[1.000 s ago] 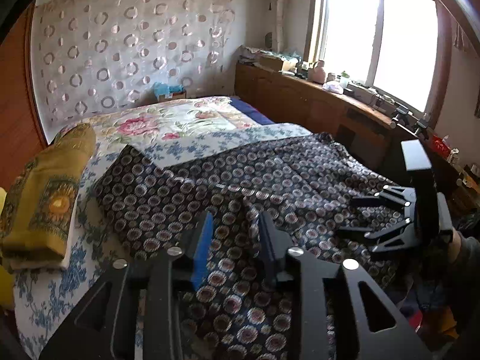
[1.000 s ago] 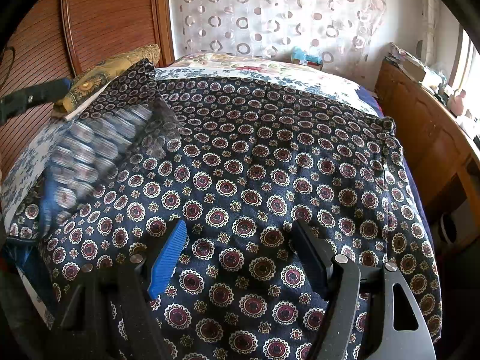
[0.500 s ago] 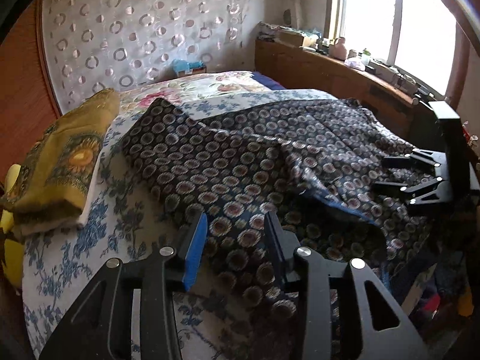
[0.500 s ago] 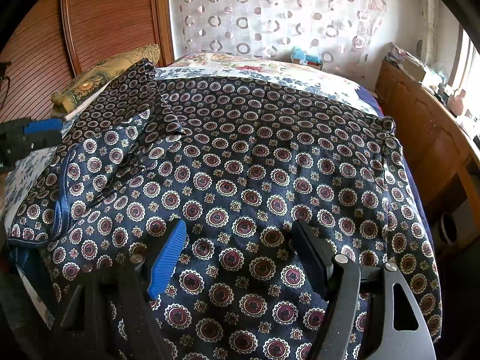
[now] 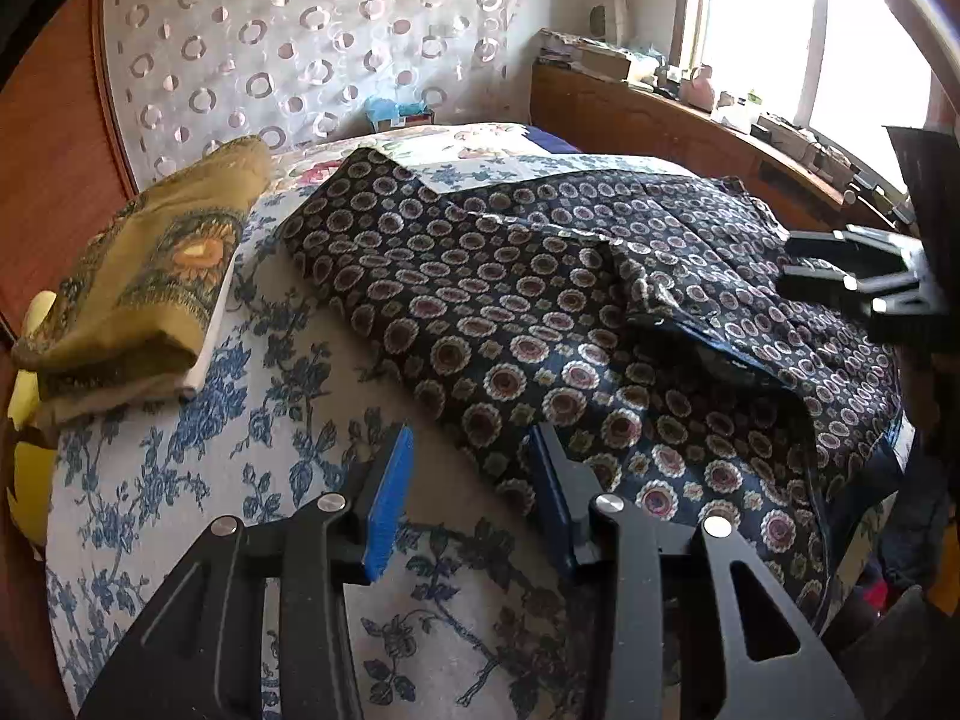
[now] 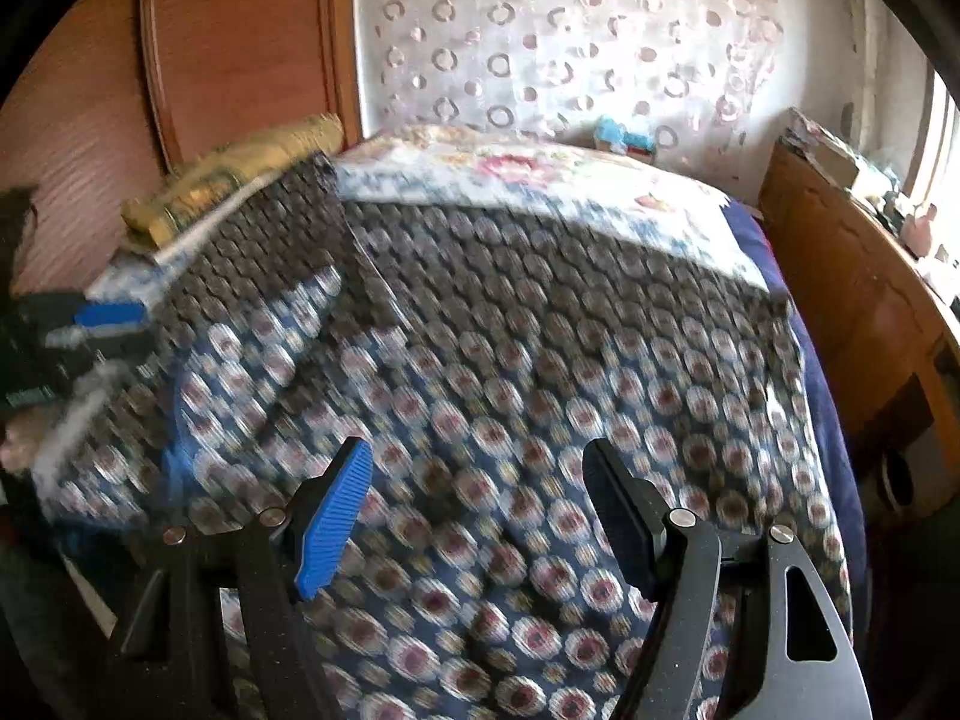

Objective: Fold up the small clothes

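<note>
Basically both hand-held grippers, left [image 5: 468, 468] & right [image 6: 480, 510], apart, empty, over patterned garment [image 5: 510, 312].

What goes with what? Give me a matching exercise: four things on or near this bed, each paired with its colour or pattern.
Things:
1. garment
2. folded cloth
3. bedsheet
4. curtain

Looks:
A. white with blue flowers
B. mustard yellow
C. pale with ring shapes
D. dark navy with round medallions

Pairs: 1-D, 2-B, 3-A, 4-C
</note>
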### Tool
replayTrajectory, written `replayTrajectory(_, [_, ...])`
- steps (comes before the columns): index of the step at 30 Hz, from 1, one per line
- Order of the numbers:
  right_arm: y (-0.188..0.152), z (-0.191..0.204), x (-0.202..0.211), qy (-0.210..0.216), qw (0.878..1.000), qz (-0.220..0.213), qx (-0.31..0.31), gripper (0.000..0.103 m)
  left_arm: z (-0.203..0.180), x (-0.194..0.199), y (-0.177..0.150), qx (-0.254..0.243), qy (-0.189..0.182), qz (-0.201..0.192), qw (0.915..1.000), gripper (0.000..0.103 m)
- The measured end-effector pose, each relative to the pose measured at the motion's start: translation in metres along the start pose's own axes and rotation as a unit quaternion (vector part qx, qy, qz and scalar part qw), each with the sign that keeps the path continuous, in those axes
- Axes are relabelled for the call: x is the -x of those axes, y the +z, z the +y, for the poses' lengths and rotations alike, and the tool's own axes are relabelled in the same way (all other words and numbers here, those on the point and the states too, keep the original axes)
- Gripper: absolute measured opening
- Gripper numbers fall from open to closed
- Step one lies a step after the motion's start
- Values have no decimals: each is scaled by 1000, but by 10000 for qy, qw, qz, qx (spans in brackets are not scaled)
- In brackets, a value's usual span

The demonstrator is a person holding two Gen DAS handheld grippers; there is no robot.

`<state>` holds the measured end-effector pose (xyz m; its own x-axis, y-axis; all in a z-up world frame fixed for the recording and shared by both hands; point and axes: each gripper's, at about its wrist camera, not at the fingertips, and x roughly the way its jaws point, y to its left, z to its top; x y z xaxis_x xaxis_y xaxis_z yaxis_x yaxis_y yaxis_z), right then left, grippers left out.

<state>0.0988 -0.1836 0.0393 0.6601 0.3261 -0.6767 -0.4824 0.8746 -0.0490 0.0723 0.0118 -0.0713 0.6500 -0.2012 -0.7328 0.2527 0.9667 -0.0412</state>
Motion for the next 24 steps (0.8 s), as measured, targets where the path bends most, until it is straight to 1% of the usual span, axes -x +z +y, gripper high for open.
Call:
replayTrajectory(4, [21,19,-3,181,9997,-105,104,74,8,3,-4,86,66,-25,9999,41])
replayTrajectory(7, [32,42,-12,372,9989,-108,276,74,13,4,-6,128,17,-27,9999,41])
replayTrajectory(10, [41,60,-27,541,9976,-10,430,74,19,7,-7,149,105,-60,9998,41])
replayTrajectory(15, [51,79,-52,639,9957,191,642,74,26,10,-9,257,142,-97,9995,41])
replayTrajectory(17, [54,80,-62,587,9956,292,671,74,26,10,-10,274,134,-97,9995,41])
replayTrajectory(19, [57,77,-71,443,9954,407,745,74,26,10,-10,261,128,-100,9995,41])
replayTrajectory(21, [57,67,-85,109,9958,508,751,74,25,11,-10,247,111,-109,9996,41])
replayTrajectory(22, [57,61,-88,-22,9960,547,706,74,24,11,-11,238,105,-113,9996,41])
replayTrajectory(24, [57,49,-95,-68,9968,611,508,74,22,13,-10,217,84,-134,9996,41])
